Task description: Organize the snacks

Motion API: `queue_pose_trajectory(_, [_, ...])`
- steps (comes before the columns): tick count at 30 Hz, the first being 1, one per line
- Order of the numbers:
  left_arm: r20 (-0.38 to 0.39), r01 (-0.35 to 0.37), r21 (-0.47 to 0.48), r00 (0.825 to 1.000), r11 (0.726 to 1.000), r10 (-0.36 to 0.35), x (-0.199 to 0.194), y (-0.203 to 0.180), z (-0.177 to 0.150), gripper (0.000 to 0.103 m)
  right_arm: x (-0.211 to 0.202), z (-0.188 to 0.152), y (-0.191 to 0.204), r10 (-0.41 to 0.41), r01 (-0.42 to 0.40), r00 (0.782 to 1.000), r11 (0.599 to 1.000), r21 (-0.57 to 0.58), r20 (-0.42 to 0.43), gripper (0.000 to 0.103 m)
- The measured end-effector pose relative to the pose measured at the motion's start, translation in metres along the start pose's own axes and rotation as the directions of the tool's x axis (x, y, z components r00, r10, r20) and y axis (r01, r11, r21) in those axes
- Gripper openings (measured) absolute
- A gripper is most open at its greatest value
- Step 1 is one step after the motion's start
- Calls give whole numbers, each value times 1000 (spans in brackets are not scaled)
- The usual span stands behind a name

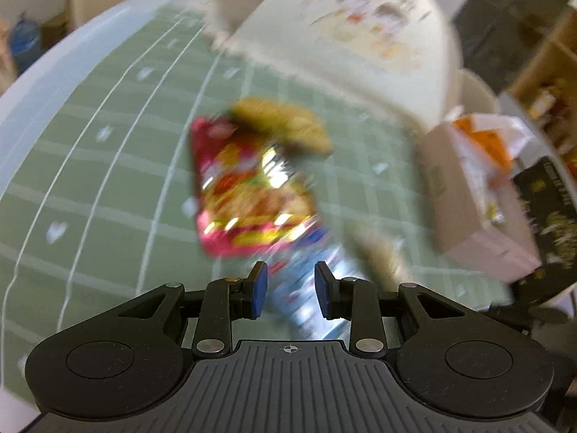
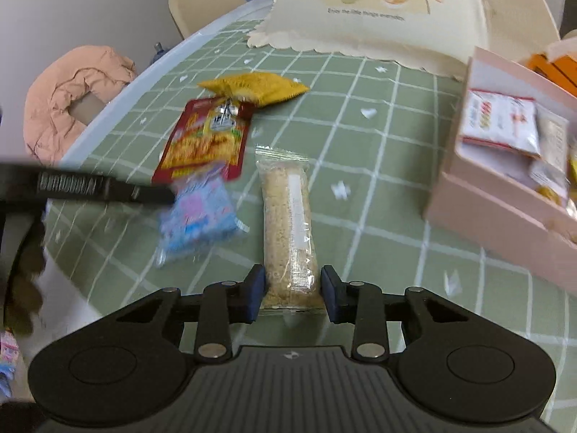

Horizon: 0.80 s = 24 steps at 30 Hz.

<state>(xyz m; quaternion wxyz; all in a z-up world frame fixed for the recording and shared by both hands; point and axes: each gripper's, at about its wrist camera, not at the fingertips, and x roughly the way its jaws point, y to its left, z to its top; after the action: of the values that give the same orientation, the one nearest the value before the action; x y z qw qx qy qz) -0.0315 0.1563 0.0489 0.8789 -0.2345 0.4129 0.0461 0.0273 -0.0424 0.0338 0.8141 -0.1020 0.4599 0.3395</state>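
You are partway through, by my reading. The pink box (image 2: 505, 195) on the right of the table already holds several packets, the clearest a white packet (image 2: 499, 122) with a red edge, lying against its far wall. Four snacks are still out on the green checked tablecloth (image 2: 378, 166): a yellow packet (image 2: 258, 88) farthest away, a red packet (image 2: 203, 140) just in front of it and overlapping its near edge, a blue packet (image 2: 198, 216) nearer and to the left, and a clear-wrapped grain bar (image 2: 288, 223) lying lengthwise in the middle.

Your right gripper (image 2: 293, 290) points steeply down at the near end of the grain bar. Its jaws sit on either side of that end; the left pad looks to touch the wrapper and the right stands close beside it, so I cannot tell whether the bar is really clamped.

Your left gripper (image 1: 291, 290) also tilts downward, over the blue packet, which shows blurred in the gap between its partly spread fingers. In the right wrist view one black finger (image 2: 108, 189) reaches to the packet's far left corner. Whether the pads press on it cannot be told through the blur.

Both snacks would then have to go right, into the box.
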Motion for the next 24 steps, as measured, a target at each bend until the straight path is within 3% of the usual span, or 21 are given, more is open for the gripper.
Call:
queue_pose_trajectory(4, [109, 10, 31, 994, 999, -13, -3, -8, 45, 32, -14, -6, 5, -70, 72, 996, 997, -28, 47, 57])
queue_pose_trajectory(6, [144, -5, 40, 990, 999, -1, 10, -9, 81, 32, -19, -5, 8, -85, 87, 994, 996, -25, 67, 58])
queue_pose_trajectory(9, [151, -82, -34, 985, 996, 86, 48, 10, 129, 32, -23, -3, 13, -73, 73, 995, 997, -2, 71, 61])
queue_pose_trajectory(12, [111, -97, -113, 988, 989, 110, 85, 30, 147, 32, -24, -3, 18, -88, 88, 994, 996, -9, 58, 61])
queue_pose_trajectory(14, [56, -63, -97, 996, 993, 69, 104, 29, 143, 32, -26, -5, 19, -105, 106, 993, 994, -22, 61, 61])
queue_pose_trajectory(17, [33, -19, 60, 999, 998, 17, 110, 9, 126, 32, -29, -4, 11, -122, 123, 990, 992, -16, 72, 62])
queue_pose_trajectory(21, [-43, 132, 212, 991, 968, -125, 103, -16, 95, 31, -25, 2, 3, -111, 111, 990, 994, 7, 88, 66])
queue_pose_trajectory(24, [-96, 171, 242, 984, 955, -152, 96, -22, 70, 31, -14, 6, 5, -85, 86, 994, 996, -9, 73, 66])
